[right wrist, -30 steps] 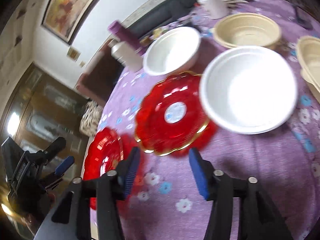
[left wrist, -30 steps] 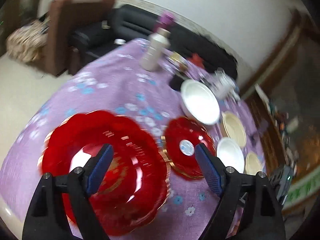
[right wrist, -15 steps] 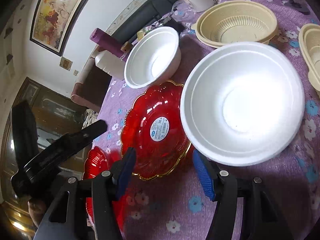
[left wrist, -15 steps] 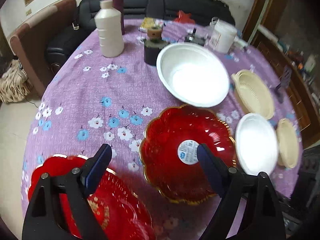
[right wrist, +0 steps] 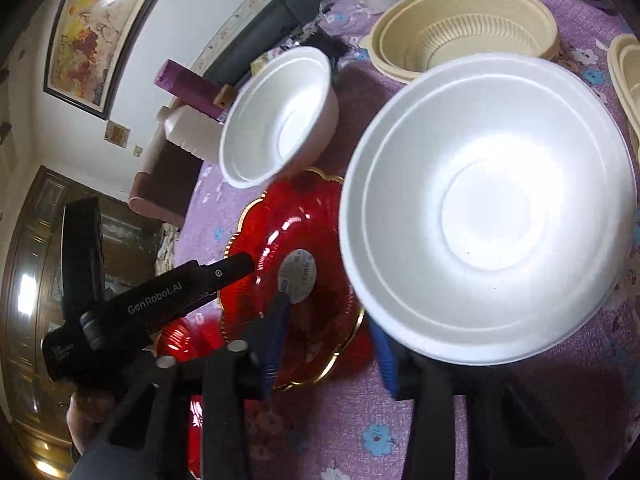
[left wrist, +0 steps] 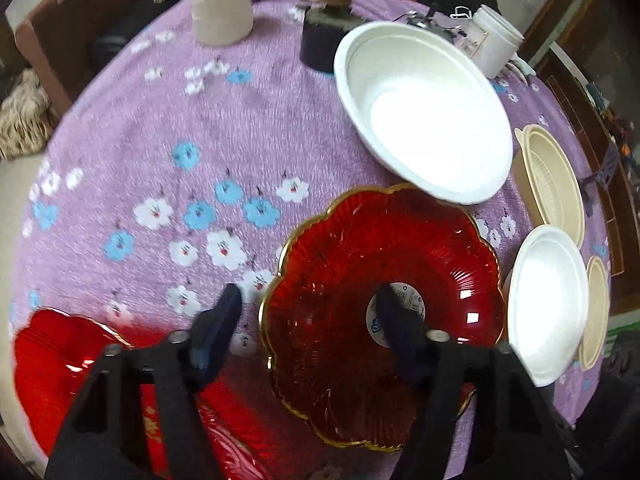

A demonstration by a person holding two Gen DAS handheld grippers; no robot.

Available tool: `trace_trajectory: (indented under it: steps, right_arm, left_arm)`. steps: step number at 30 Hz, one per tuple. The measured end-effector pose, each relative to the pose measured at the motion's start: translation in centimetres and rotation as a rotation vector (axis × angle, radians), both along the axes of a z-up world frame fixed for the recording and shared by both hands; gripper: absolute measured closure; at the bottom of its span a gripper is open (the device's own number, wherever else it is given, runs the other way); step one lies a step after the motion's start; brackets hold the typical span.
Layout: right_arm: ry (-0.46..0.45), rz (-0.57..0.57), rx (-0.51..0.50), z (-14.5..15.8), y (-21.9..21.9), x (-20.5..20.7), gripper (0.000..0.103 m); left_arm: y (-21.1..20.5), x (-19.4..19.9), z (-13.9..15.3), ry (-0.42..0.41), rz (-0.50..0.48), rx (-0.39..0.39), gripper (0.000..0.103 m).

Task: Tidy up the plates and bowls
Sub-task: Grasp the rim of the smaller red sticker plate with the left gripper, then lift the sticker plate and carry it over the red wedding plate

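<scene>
A red scalloped plate with a gold rim (left wrist: pixel 360 280) lies on the purple flowered tablecloth (left wrist: pixel 160 140). My left gripper (left wrist: pixel 308 312) is open and straddles that plate's near left edge. A stack of red plates (left wrist: pixel 52 368) lies at lower left. A large white bowl (left wrist: pixel 424 120) and a smaller white bowl (left wrist: pixel 548 300) sit to the right. In the right wrist view my right gripper (right wrist: pixel 328 336) is open, its jaws over the red plate's (right wrist: pixel 300 240) near rim, beside the white bowl (right wrist: pixel 488 208). The left gripper body (right wrist: pixel 160 300) reaches in from the left.
Two beige ribbed bowls (left wrist: pixel 556 188) (left wrist: pixel 596 312) sit at the right edge. A cream bottle (left wrist: pixel 220 0), a dark box (left wrist: pixel 324 40) and a white jar (left wrist: pixel 496 40) stand at the back. A sofa and brown chair stand beyond the table.
Both grippers have moved in closer to the single red plate. The left one swung from the red stack toward it. The right one dropped lower by the white bowl.
</scene>
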State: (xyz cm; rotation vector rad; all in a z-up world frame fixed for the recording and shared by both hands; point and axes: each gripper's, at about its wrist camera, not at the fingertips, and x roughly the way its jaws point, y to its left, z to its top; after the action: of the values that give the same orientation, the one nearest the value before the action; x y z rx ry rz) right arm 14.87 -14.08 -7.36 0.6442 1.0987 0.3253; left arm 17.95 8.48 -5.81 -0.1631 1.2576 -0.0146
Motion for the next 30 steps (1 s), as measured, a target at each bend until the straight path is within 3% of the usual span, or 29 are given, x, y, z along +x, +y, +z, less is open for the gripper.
trace_trajectory:
  steps: [1, 5, 8, 21, 30]
  right_arm:
    - [0.005, 0.000, -0.005, -0.1, 0.0, 0.1, 0.074]
    - [0.018, -0.001, -0.036, -0.7, 0.0, 0.2, 0.091]
    - [0.014, 0.005, -0.056, -0.8, 0.2, 0.1, 0.094]
    - [-0.051, 0.017, -0.064, 0.9, 0.5, -1.3, 0.094]
    - [-0.107, 0.048, -0.084, 2.2, 1.1, -4.0, 0.094]
  left_arm:
    - [0.1, 0.1, -0.3, 0.009, 0.004, -0.004, 0.054]
    - [0.1, 0.2, -0.6, 0.016, 0.015, 0.021, 0.067]
    - [0.4, 0.2, -0.7, 0.016, 0.039, 0.048, 0.078]
    - [0.8, -2.7, 3.1, -0.089, 0.033, 0.061, 0.085]
    - [2.1, -6.5, 4.8, -0.160, 0.071, 0.019, 0.089]
